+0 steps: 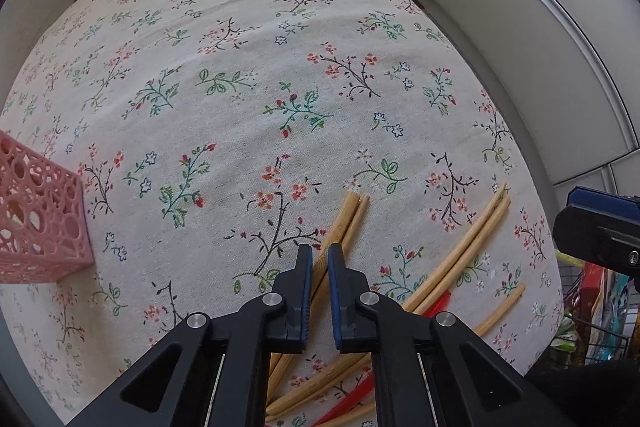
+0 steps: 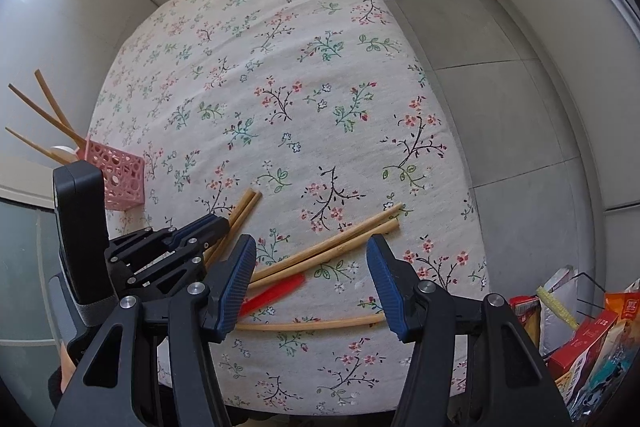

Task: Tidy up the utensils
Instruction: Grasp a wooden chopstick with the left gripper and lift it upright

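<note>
Setting: floral-cloth surface (image 2: 280, 75) beside pale tiled walls; snack packets in a wire rack (image 2: 592, 327) at the right edge.
Holder: pink perforated basket (image 2: 120, 179) at the far left of the surface, already carrying a few chopsticks (image 2: 48, 115) that lean out over its rim.
Loose utensils: bamboo chopsticks scattered near the front edge, namely a left pair (image 1: 348, 219), a middle pair (image 2: 332, 247), a single one (image 2: 308, 326), plus something red (image 2: 276, 293) I cannot identify.
Left gripper (image 1: 320, 251): narrowed almost together, straddling the left pair; whether it actually pinches them I cannot tell.
Right gripper (image 2: 312, 247): spread wide, holding nothing, above the middle pair.
Key relation: the left pair's long axis runs nearly straight ahead along the left gripper's fingers; the basket lies well off to that gripper's left, so the left hand is the nearer carrier.
</note>
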